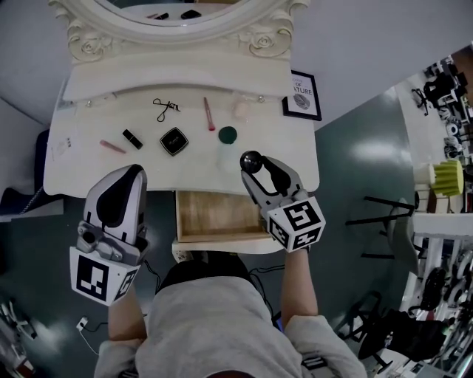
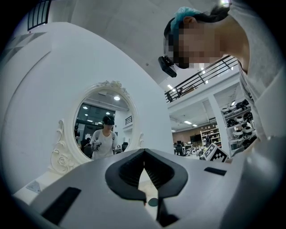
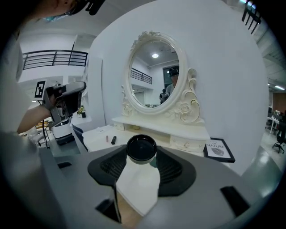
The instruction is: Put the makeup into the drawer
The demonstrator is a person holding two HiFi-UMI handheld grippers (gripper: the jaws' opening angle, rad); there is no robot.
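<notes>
On the white vanity top (image 1: 74, 166) lie a black square compact (image 1: 174, 141), a green round pot (image 1: 228, 134), a black lipstick (image 1: 132, 138), a pink tube (image 1: 112, 146), a pink brush (image 1: 209, 113) and an eyelash curler (image 1: 166, 107). The wooden drawer (image 1: 179, 218) stands pulled open below the front edge. My right gripper (image 1: 251, 165) is shut on a small black round jar (image 3: 141, 148), held above the table's front edge just beyond the drawer. My left gripper (image 1: 133, 171) hovers at the front left of the table, jaws together with nothing in them.
An oval mirror (image 1: 174, 18) in an ornate white frame stands at the back of the vanity. A framed print (image 1: 303, 94) leans at the back right corner. A pale pink item (image 1: 241, 111) sits near the brush. Dark floor surrounds the table, with cluttered shelves (image 1: 443, 177) at right.
</notes>
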